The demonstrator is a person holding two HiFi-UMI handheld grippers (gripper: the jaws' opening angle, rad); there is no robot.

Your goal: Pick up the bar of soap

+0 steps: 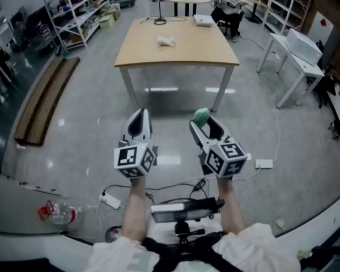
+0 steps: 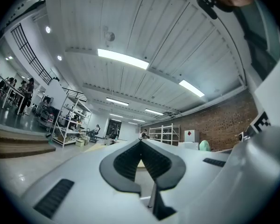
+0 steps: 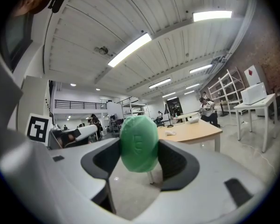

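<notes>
Wooden table [image 1: 175, 44] dead ahead of left gripper [image 1: 140, 115] and right gripper [image 1: 204, 123], well beyond the tips, on grey floor [image 1: 90, 112]. Long wooden bench [image 1: 45, 101] sits far out to the left gripper's left. White side table [image 1: 294, 52] stands well off to the right gripper's right. Left gripper: jaws closed tip to tip, nothing between them. Right gripper: jaws clamped on the green bar of soap [image 3: 139, 143], one pad on each side. Bar stands upright at the jaw tips, in the air, well short of the table. Clear plastic bottle [image 1: 56, 211] lies behind and left of the left gripper. Crumpled white cloth [image 1: 166, 41] on the tabletop, ahead, roughly between the two grippers' lines.
</notes>
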